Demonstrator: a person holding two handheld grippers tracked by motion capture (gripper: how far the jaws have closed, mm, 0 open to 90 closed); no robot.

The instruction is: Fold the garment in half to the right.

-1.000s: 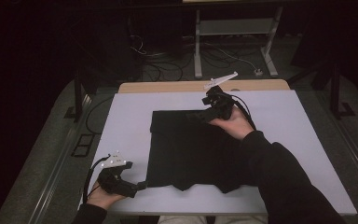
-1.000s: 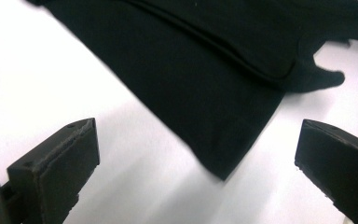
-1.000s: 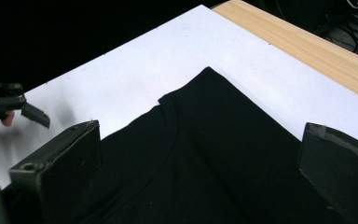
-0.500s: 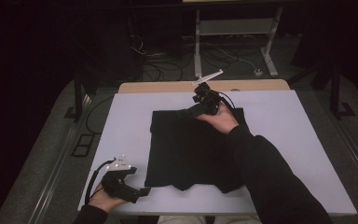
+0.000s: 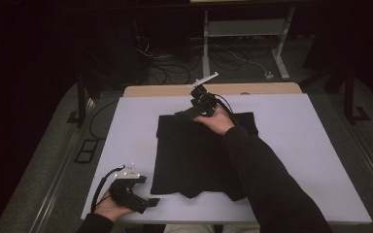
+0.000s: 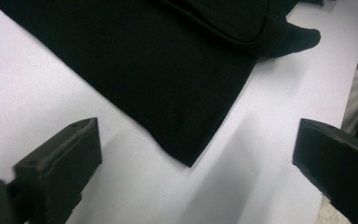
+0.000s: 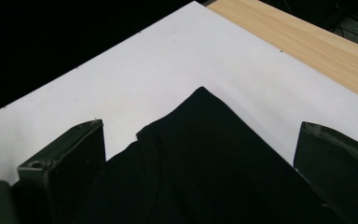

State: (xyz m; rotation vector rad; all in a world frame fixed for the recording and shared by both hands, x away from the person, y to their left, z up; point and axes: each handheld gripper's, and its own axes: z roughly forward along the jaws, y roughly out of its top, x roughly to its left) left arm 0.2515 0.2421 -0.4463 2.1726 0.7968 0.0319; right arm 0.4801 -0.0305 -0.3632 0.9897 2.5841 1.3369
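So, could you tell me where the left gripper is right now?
In the high view the left gripper sits at the table's near left edge, jaws open, just left of the black garment's near corner.

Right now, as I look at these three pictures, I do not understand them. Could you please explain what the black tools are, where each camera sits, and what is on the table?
No robot here: a person holds one hand-held black two-jaw gripper in each hand. The high view looks down on the white rectangular table. On it lies a flat black folded cloth garment. The left gripper sits near the table's near-left edge, beside the garment. The right gripper reaches to the garment's far edge. The other two pictures come from cameras riding on each gripper. In the left gripper view, its black fingers stand wide apart, a corner of the garment ahead. The right gripper view shows open fingers over another corner. Nothing is held.
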